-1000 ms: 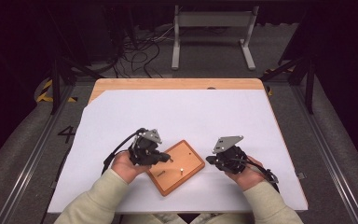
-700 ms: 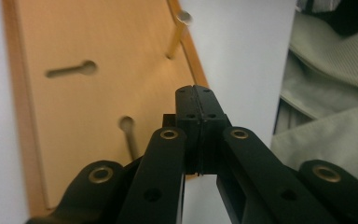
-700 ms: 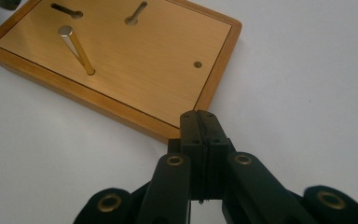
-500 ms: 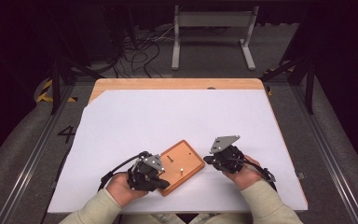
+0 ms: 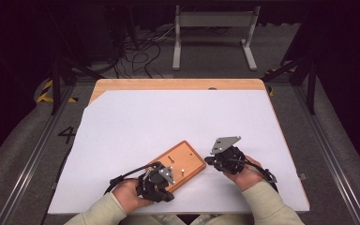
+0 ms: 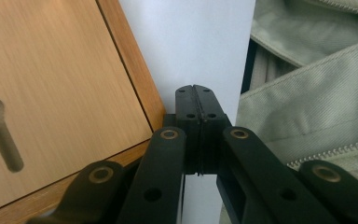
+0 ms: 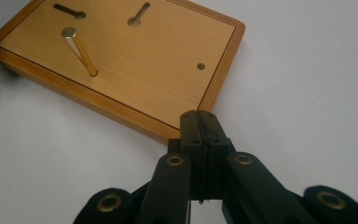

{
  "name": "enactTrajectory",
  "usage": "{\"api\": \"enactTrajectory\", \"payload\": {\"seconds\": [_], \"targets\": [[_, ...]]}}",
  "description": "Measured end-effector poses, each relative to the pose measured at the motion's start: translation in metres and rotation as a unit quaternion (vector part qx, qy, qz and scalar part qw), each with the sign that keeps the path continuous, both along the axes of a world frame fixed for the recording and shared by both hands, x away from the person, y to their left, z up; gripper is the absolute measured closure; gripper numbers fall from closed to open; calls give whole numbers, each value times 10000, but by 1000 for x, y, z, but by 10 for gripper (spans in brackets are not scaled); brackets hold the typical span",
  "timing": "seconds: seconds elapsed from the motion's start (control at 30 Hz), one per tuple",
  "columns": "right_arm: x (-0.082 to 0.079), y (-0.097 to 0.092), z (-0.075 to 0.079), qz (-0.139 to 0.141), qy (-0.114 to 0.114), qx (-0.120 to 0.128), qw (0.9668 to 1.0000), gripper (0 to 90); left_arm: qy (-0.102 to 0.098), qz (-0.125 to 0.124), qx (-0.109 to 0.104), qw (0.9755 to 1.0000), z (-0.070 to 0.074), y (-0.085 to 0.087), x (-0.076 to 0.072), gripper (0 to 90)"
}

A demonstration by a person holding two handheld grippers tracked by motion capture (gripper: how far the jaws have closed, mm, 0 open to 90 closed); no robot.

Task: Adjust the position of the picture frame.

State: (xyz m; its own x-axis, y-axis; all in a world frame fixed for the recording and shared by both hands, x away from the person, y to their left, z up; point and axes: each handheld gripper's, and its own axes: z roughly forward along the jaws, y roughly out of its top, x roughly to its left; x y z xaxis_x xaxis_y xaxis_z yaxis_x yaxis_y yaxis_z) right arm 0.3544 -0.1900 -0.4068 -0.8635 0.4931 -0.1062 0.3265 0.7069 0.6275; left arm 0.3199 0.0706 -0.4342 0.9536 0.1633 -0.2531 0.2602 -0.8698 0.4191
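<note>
A wooden board (image 5: 183,161) lies slanted on the white table near the person. From it rises a brass peg (image 7: 79,49), beside two keyhole slots (image 7: 139,13) and a small hole (image 7: 201,66). My left gripper (image 5: 160,183) is shut and empty, at the board's near left corner (image 6: 51,93), with its jaws (image 6: 196,95) pressed together just off the board's edge. My right gripper (image 5: 208,161) is also shut and empty. Its tips (image 7: 199,121) rest against the board's right edge.
A white sheet (image 5: 178,117) covers most of the table, with open room behind and beside the board. The person's pale jacket (image 6: 317,93) sits close behind the left gripper. Cables and a metal stand (image 5: 213,28) lie on the floor beyond the table.
My left gripper has pulled back from the board's left side toward the person and now sits at its near corner. The board has turned slightly. The right gripper has hardly moved.
</note>
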Motion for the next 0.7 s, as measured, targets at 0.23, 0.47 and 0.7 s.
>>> {"api": "enactTrajectory", "payload": {"seconds": [0.23,0.47,0.7], "targets": [[1,-1,1,-30,18,27,10000,900,-156,437,48,9989,0,12,11,895],[1,-2,1,-46,9,25,10000,900,-491,1006,-52,9937,0,26,30,895],[1,-3,-1,-97,29,22,9999,900,-667,1498,-417,9856,1,37,50,895]]}}
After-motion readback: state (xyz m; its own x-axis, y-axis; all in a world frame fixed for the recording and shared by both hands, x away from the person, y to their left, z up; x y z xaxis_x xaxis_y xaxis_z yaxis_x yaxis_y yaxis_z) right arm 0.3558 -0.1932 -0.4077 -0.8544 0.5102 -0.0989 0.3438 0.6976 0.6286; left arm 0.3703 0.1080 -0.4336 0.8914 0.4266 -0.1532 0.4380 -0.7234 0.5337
